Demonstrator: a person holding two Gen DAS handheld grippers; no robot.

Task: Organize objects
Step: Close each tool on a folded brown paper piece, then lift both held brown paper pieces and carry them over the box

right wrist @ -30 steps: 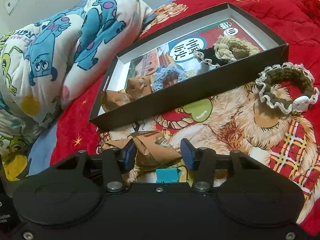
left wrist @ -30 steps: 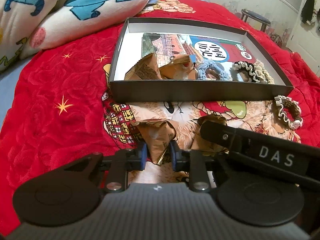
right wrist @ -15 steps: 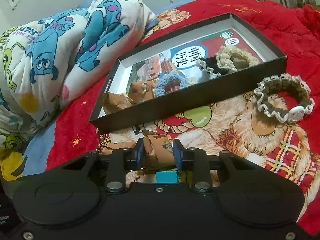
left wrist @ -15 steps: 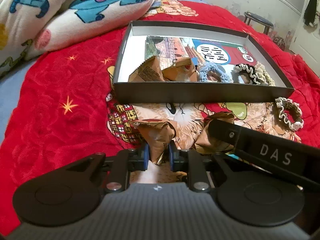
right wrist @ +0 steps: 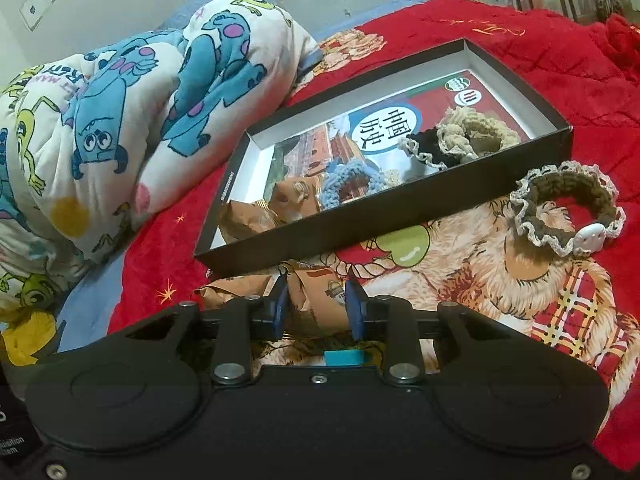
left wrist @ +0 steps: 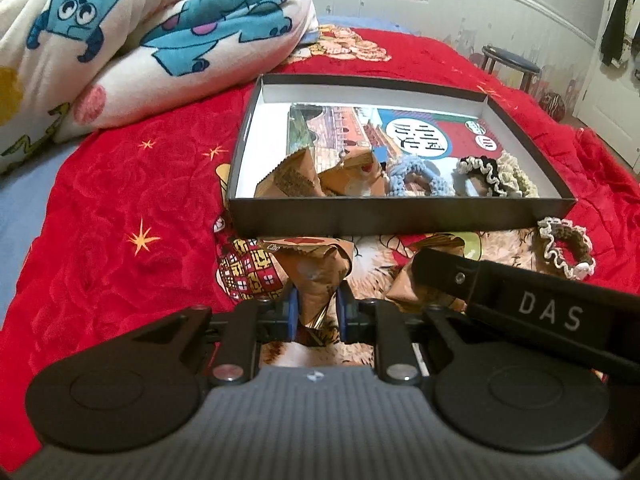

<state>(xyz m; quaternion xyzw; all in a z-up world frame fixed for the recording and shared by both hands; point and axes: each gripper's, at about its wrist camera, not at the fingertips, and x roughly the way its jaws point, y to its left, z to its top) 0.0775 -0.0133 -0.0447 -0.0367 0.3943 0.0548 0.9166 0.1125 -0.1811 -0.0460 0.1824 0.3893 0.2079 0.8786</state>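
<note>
- The left gripper (left wrist: pixel 317 310) is clenched on a brown snack packet (left wrist: pixel 316 270), its blue pads pinching the lower, narrow end so the wrapper creases between them. The packet lies on the red bedspread (left wrist: pixel 120 208), just in front of the box.
- The right gripper (right wrist: pixel 316 304) is clamped on a second brown packet (right wrist: pixel 316 300); its jaws have just been closing, and the wrapper now sits squeezed between the pads. In the left wrist view this gripper's body crosses over that packet.
- Both packets look light and crinkly, soft film around something small. I judge a pinch across the body or a sealed end holds well, though the glossy wrapper could slip or the contents crush if squeezed hard.
- A brown crocheted scrunchie (right wrist: pixel 568 212) with a pale lace edge and a white charm lies on the bedspread to the right, near the box's corner but outside it. It should be soft and springy; hooking one side of the ring looks easiest.
- The black shallow box (left wrist: pixel 400 216) rests beyond, holding two more brown packets (left wrist: pixel 320 178) at its left, a blue scrunchie (left wrist: pixel 416 178) in the middle, and black and cream scrunchies (left wrist: pixel 496 174) at the right, all on a printed booklet (left wrist: pixel 400 136).
- A cartoon-print quilt (left wrist: pixel 140 40) is bunched at the far left.
</note>
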